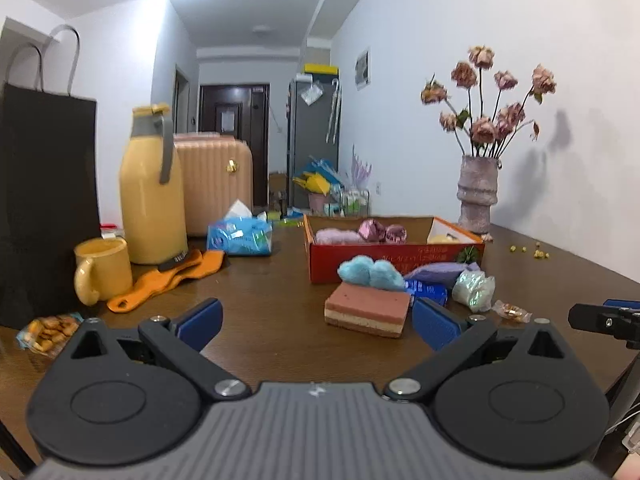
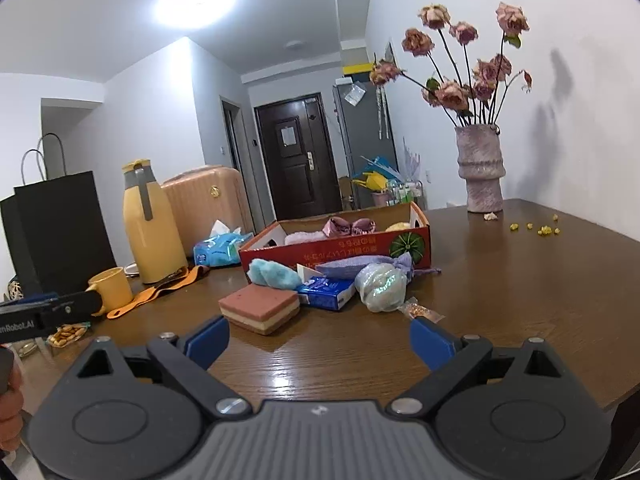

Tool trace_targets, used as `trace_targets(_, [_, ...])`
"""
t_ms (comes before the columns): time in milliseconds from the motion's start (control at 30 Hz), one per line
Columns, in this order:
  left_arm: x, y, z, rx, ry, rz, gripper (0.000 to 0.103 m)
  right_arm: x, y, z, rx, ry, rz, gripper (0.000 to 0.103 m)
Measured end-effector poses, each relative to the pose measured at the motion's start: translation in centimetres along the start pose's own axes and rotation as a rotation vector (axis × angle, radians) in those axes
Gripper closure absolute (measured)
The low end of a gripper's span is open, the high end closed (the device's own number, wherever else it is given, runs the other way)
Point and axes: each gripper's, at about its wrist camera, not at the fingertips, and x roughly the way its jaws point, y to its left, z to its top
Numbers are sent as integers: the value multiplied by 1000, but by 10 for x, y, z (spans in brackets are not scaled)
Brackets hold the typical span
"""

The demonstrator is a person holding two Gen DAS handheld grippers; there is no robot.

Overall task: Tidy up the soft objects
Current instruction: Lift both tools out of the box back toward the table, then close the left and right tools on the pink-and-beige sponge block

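1. The left gripper (image 1: 318,322) hovers above the brown table (image 1: 256,300) with its jaws spread wide and nothing between them
2. The right gripper (image 2: 318,338) hangs over the same table, jaws likewise wide apart and holding nothing
3. A layered pink-and-cream sponge (image 1: 368,310) lies flat on the wood just ahead of both grippers
4. A fluffy blue pom-pom (image 1: 370,272) sits just behind the sponge, against the front wall of the red cardboard box (image 1: 396,258)
5. Inside the box lie a pale pink soft bundle (image 1: 336,235) and shiny pink wrapped pieces (image 1: 382,231), with a yellow item at the far right end
6. To the right of the sponge are a blue packet (image 2: 326,292), a lilac cloth pouch (image 2: 362,266) and an iridescent bundle (image 2: 380,286), close together
7. An orange strap (image 1: 168,280) lies at left near the yellow mug (image 1: 102,270) and yellow flask (image 1: 152,188)
8. A vase of dried roses (image 1: 478,192) stands at the far right by the wall
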Motion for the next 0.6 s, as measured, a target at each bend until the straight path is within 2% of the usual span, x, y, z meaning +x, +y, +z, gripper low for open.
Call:
trace_targets(133, [49, 5, 7, -15, 35, -41, 0, 39, 3, 8, 5, 70, 11, 14])
trace_targets(200, [87, 9, 14, -37, 74, -60, 1, 64, 5, 13, 18, 98, 33, 22])
trace_targets(267, [125, 15, 20, -74, 129, -104, 9, 97, 8, 18, 48, 137, 55, 31])
trace_targets(300, [147, 18, 23, -96, 163, -134, 17, 113, 9, 20, 63, 160, 66, 38])
trace_targets(400, [203, 25, 25, -167, 267, -214, 41, 159, 13, 23, 113, 215, 101, 51])
trace_targets(467, [228, 27, 23, -190, 310, -222, 45, 189, 14, 22, 160, 253, 111, 55])
trace_targets(500, [237, 27, 22, -200, 324, -222, 49, 201, 13, 22, 183, 271, 118, 57])
trace_targets(533, [243, 28, 20, -206, 341, -225, 59, 212, 13, 22, 210, 288, 126, 59])
trace_targets(600, [248, 28, 13, -222, 388, -246, 66, 225, 11, 21, 250, 295, 145, 62])
